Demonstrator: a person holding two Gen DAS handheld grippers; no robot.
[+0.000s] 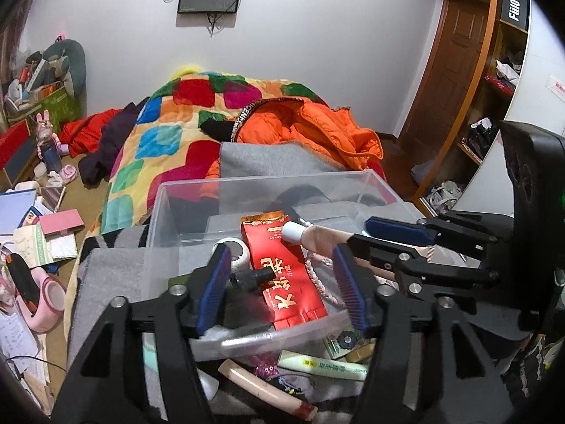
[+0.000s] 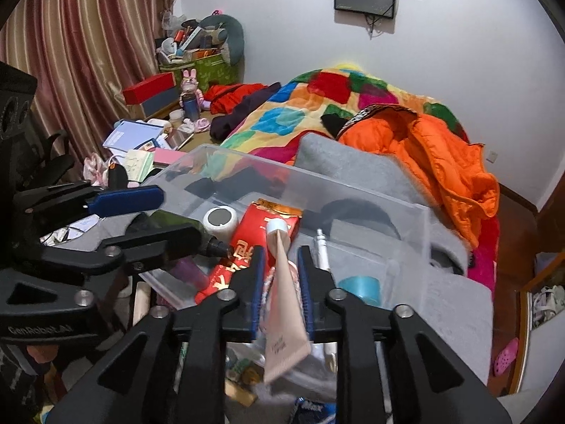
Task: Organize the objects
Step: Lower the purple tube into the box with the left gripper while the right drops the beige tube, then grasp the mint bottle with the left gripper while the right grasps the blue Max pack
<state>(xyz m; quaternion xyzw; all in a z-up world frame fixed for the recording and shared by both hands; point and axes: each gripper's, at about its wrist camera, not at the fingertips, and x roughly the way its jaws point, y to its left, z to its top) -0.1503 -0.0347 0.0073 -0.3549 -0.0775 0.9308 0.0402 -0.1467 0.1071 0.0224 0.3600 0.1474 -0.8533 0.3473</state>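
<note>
Both hands work over a clear plastic bin (image 1: 268,183) that sits on a grey blanket (image 1: 109,268) at the foot of the bed, and the step in hand looks like dropping two items into it.

The left gripper (image 1: 282,282) has its fingers (image 1: 213,282) spread wide. A dark bottle with a black cap (image 1: 252,279) lies between them, nearer the left finger, and neither pad presses on it; from the right wrist view its body rests low in the bin beside a roll of white tape (image 2: 220,221). Beyond the left fingertips a red packet (image 1: 286,272) lies flat on the bin floor.

The right gripper (image 2: 280,282) has its fingers (image 2: 257,282) only a little apart, with a pink tube (image 2: 282,304) standing between them, white cap pointing forward over the red packet. The gaps at the pads look slight, so whether they pinch it or have just let go I cannot tell for certain; it reads as loosely held at most.

To finish well, the right fingers should spread fully before lifting, so the tube slides onto the packet rather than catching on a pad. It would be best to draw each gripper straight back and up along its own line, since the two sit close together and could knock each other or the near wall of the bin. More small items (image 1: 325,365) lie below the fingers, outside the bin, waiting to be picked.
</note>
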